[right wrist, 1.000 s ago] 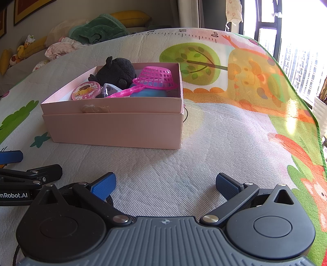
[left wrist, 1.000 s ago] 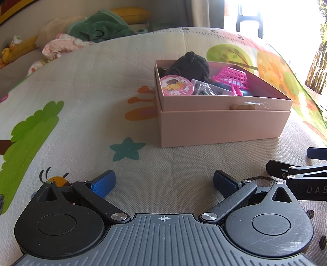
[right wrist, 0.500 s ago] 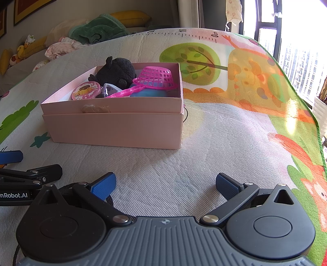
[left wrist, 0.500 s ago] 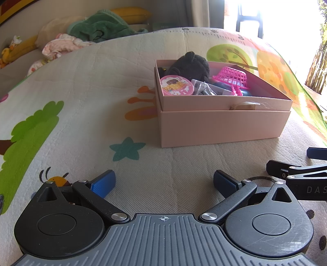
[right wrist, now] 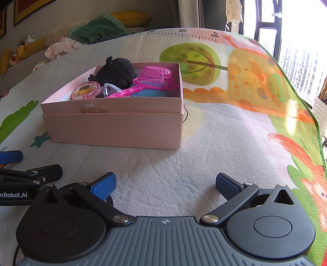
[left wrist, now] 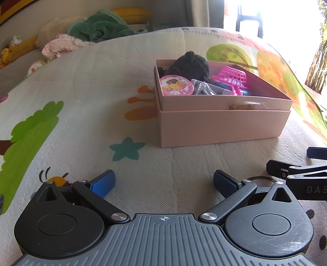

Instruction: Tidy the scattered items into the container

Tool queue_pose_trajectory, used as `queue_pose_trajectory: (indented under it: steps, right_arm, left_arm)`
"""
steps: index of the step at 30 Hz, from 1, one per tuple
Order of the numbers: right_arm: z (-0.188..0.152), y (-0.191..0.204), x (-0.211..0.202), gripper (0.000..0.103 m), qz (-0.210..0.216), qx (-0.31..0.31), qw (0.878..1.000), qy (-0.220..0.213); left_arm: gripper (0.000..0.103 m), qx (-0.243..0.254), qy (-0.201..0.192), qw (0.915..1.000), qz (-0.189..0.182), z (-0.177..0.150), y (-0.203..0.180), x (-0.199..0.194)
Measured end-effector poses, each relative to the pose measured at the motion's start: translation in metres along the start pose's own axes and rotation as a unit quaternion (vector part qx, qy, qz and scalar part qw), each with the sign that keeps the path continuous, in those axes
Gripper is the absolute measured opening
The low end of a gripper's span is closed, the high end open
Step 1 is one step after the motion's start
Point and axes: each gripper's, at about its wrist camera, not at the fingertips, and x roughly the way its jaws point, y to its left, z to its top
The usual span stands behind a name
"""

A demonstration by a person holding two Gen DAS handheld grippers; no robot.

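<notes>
A pink cardboard box (left wrist: 220, 127) (right wrist: 116, 131) stands on a printed play mat. Inside it lie a black plush toy (left wrist: 191, 65) (right wrist: 117, 70), a round pink tin (left wrist: 176, 85) (right wrist: 85, 93), a pink plastic basket with a handle (left wrist: 231, 77) (right wrist: 155, 78), a clear wrapped item (left wrist: 204, 89) and something blue (right wrist: 147, 93). My left gripper (left wrist: 163, 182) rests low on the mat in front of the box, open and empty. My right gripper (right wrist: 165, 183) sits beside it, also open and empty. Each gripper shows at the edge of the other's view.
The play mat (left wrist: 81, 81) (right wrist: 235, 122) spreads around the box. A sofa at the back holds a green towel (left wrist: 98, 26), pink cloth (left wrist: 61, 45) and yellow cushions (right wrist: 128, 17). Bright windows (right wrist: 302, 51) are on the right.
</notes>
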Motion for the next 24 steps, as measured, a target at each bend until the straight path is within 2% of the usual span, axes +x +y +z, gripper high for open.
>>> queue_pose_trajectory:
  steps: [12,16,18,24]
  right_arm:
    - [0.0001,0.0,-0.0001,0.103,0.0,0.0,1.0,0.0]
    - [0.0002,-0.0002,0.0,0.103,0.0,0.0,1.0,0.0]
    - [0.0002,-0.0003,-0.0001,0.103,0.0,0.0,1.0,0.0]
    - [0.0002,-0.0003,0.0,0.103,0.0,0.0,1.0,0.0]
  left_arm:
    - [0.103,-0.003,0.002,1.0,-0.004,0.0,0.0045,0.0001]
    - [0.103,-0.009,0.025,0.9996,-0.004,0.0047,0.0048,-0.0009]
    - [0.103,-0.008,0.024,0.9997,0.008,0.0027,0.0001,-0.0027]
    - [0.103,-0.016,0.013,0.9997,0.01,0.0008,-0.0001,-0.0019]
